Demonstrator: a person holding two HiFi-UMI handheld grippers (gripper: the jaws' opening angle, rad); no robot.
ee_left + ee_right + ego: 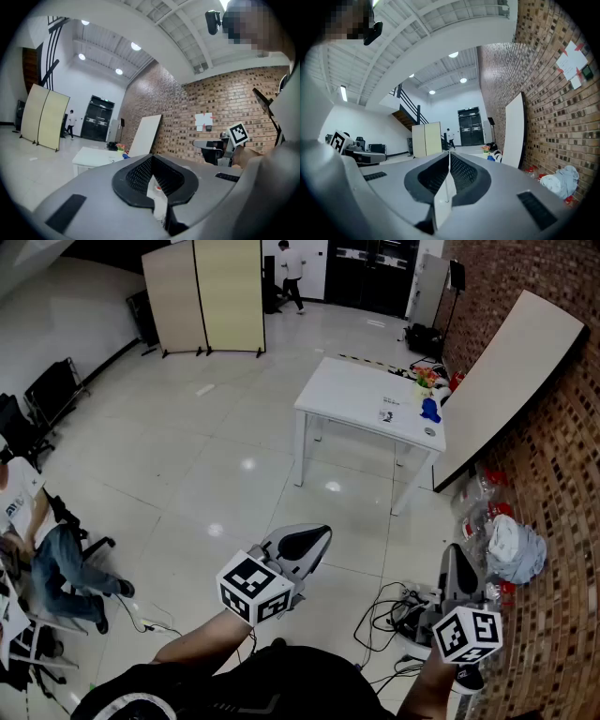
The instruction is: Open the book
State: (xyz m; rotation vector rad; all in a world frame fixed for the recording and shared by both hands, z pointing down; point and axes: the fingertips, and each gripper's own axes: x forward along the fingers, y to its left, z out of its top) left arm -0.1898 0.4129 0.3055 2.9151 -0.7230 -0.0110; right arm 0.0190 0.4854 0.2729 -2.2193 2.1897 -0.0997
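Open floor (234,427) rings the white table (361,395); jaws of left gripper (322,533) and right gripper (455,551) pressed together.

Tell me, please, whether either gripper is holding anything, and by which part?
Nothing is held: the left gripper and the right gripper both have their jaws together, with nothing between them.

A white bench (349,390) is set on a glossy pale floor (216,427). A blue item (430,410), a small round object (429,431) and bright clutter (427,379) are noted along its right edge. Tangled cables (386,610) are laid on the floor.
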